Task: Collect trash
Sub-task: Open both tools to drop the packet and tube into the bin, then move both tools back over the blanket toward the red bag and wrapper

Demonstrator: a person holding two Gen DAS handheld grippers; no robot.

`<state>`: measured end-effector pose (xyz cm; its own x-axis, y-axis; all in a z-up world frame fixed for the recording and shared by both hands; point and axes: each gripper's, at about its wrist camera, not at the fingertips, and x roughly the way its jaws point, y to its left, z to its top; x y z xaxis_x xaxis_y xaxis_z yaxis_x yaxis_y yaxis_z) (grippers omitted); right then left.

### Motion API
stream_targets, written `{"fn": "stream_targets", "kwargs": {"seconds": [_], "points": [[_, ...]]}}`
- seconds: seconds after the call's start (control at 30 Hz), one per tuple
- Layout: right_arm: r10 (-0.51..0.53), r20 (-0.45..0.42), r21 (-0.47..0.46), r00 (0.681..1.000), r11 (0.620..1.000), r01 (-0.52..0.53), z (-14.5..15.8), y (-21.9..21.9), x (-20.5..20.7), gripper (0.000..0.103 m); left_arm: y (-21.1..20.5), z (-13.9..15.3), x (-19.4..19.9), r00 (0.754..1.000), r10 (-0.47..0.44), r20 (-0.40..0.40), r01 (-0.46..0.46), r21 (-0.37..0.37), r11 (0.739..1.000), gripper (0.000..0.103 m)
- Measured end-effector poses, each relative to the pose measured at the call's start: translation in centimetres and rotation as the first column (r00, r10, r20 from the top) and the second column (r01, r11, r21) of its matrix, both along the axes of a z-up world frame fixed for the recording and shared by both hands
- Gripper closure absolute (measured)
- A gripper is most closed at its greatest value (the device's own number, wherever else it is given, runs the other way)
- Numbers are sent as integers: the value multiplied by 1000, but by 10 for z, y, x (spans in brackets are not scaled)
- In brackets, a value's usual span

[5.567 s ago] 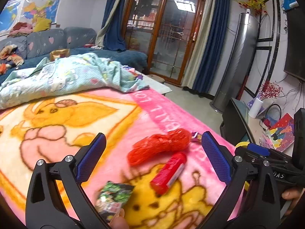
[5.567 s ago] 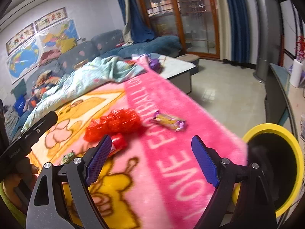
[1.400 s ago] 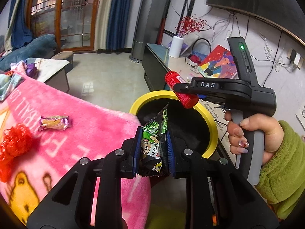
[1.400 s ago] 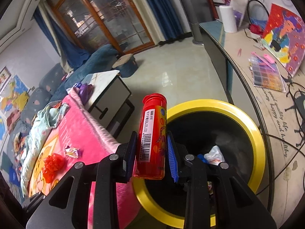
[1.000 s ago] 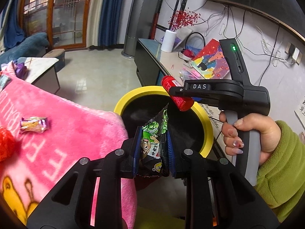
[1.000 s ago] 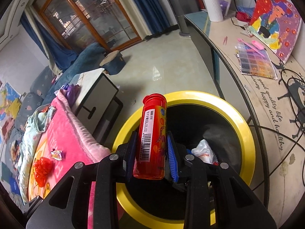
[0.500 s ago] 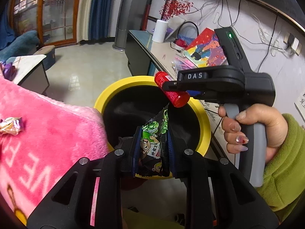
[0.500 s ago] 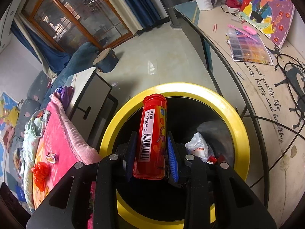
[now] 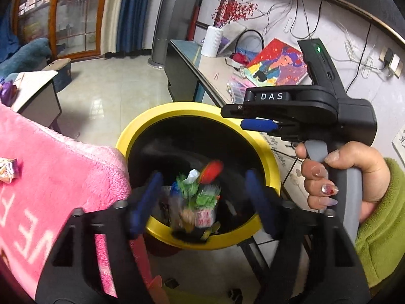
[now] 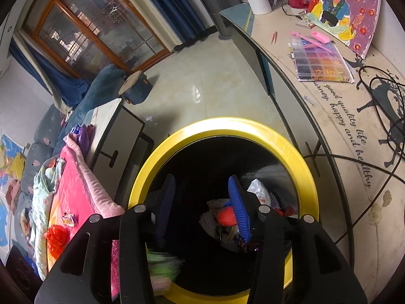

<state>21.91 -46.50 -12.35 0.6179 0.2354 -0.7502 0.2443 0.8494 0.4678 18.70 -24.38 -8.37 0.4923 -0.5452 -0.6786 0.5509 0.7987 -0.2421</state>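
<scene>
With the left gripper (image 9: pixel 202 197) and right gripper (image 10: pixel 201 202) both spread wide and empty over the bin (image 9: pixel 272 167) (snack packet (image 9: pixel 195 202) mid-fall), lift them straight clear.

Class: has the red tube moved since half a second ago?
Yes. The red tube has left the right gripper and dropped inside the yellow-rimmed bin.

- Green snack packet (image 9: pixel 200 200): blurred, between the spread fingers of the left tool, over the mouth of the yellow-rimmed bin (image 9: pixel 192 107).
- Red tube (image 9: pixel 211 172): a blurred streak, apparently inside the bin, ahead of the left tool.
- Candy wrapper (image 9: pixel 7 169): lying on the pink blanket (image 9: pixel 63 167), well left of that tool.
</scene>
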Motion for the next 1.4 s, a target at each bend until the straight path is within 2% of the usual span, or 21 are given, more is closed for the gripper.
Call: {"fn": "stream_targets", "kwargs": {"seconds": [0.07,0.17,0.2,0.47,0.67,0.87,1.03,1.4], "points": [[-4,15,11,1000,1000,4,3,0,-1,54,4,2,0,1000,7,-4,-7,-11,1000,25],[7,39,5,999,1000,-7,9,6,-3,53,12,4,-1,999,30,-12,-31,-38,999,12],[12,47,2,999,1000,-12,11,8,-3,51,16,5,-1,999,44,-10,-44,-44,998,11],[77,133,-33,988,997,-74,37,38,-8,48,57,23,-3,978,197,70,-194,-43,980,11],[162,196,-77,967,986,-149,54,71,-14,47,93,36,-9,939,313,141,-311,-35,950,11],[261,233,-124,937,963,-238,65,108,-20,46,124,46,-15,903,391,177,-390,-43,920,11],[332,245,-167,911,940,-298,69,135,-22,44,149,51,-22,872,445,206,-446,-44,894,11],[473,214,-248,854,872,-421,65,194,-21,44,198,58,-32,799,549,245,-555,-49,830,11]]}}
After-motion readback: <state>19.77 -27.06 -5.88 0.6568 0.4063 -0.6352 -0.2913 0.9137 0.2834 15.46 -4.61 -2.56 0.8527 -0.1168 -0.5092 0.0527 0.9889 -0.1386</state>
